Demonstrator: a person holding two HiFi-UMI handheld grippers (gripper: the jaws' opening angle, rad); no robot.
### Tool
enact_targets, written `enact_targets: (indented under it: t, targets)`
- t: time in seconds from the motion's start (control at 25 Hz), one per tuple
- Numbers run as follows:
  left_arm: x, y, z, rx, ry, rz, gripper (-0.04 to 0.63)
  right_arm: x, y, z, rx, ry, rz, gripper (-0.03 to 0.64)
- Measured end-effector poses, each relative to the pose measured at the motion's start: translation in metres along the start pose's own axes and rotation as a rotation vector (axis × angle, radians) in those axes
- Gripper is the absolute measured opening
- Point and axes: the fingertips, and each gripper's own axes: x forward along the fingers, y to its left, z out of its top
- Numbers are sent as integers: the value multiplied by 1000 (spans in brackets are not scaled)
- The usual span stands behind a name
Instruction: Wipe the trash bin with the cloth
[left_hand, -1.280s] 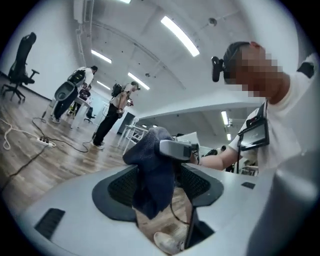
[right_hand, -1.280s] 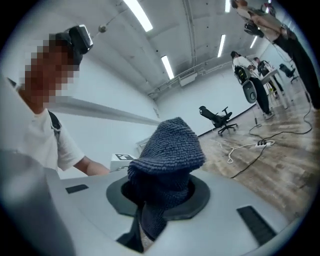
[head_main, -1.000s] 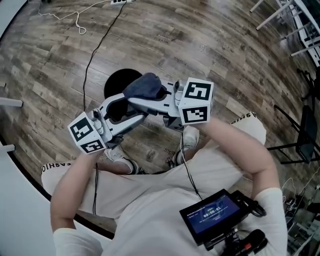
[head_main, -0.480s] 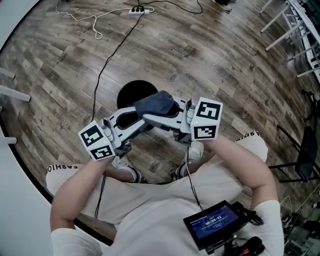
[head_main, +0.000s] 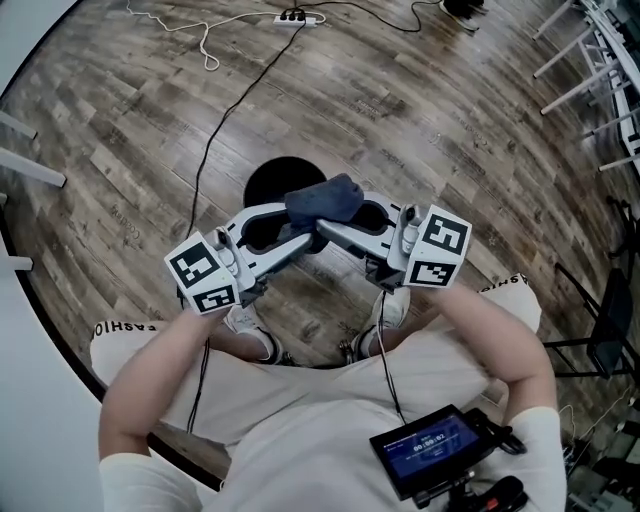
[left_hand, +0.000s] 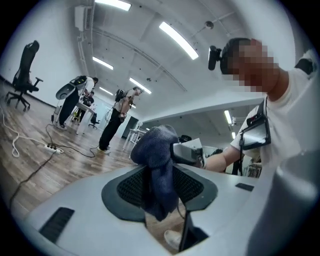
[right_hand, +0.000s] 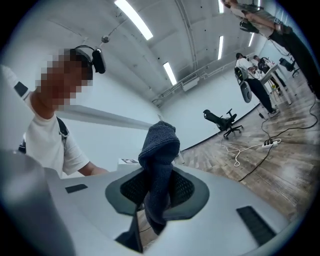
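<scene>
1. Hanging nearest the head camera, a small screen (head_main: 430, 448) sat at the person's chest, above pale trousers and two white shoes (head_main: 245, 322) planted on the wood floor (head_main: 420, 110).
2. Just past the shoes, the left gripper (head_main: 288, 228) reached in level from the lower left and the right gripper (head_main: 338, 218) from the lower right, so that their tips met.
3. A dark blue cloth (head_main: 322, 200) was bunched where they met, held up in the air. Each gripper view showed it hanging down between that gripper's black mesh pads.
4. The left jaws had just been opening a little, with the cloth between them and touching both pads, so they gripped it. The right jaws were clenched on the same cloth.
5. A round black trash bin (head_main: 268, 180) stood on the floor just beyond the grippers, its near rim covered by the cloth and the jaws in the head view.
6. A black cable (head_main: 225, 120) ran from beside the bin to a white power strip (head_main: 295, 17) near the floor's far edge.
7. Farther off, the left gripper view showed people (left_hand: 117, 120) standing, and the right gripper view showed a black office chair (right_hand: 225, 122).
</scene>
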Motion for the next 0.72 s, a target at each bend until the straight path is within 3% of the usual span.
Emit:
enact_targets:
  t: [0.08, 0.2, 0.28, 0.36, 0.48, 0.72]
  targets:
    - [-2, 10, -23, 106, 125, 58, 167, -9, -12, 0, -6, -9, -66, 87]
    - [-9, 32, -89, 295, 438, 134, 180, -23, -34, -9, -34, 24, -167, 86]
    - [-16, 44, -136, 374, 643, 158, 192, -32, -48, -19, -33, 61, -222, 84]
    - [-22, 52, -168, 428, 782, 161, 192, -36, -59, -30, -38, 106, -264, 84]
    - [-21, 64, -195, 515, 900, 153, 193, -37, -68, -49, -76, 191, -302, 84]
    - [-3, 81, -245, 571, 1017, 107, 192, -45, -84, -95, -107, 351, -318, 84]
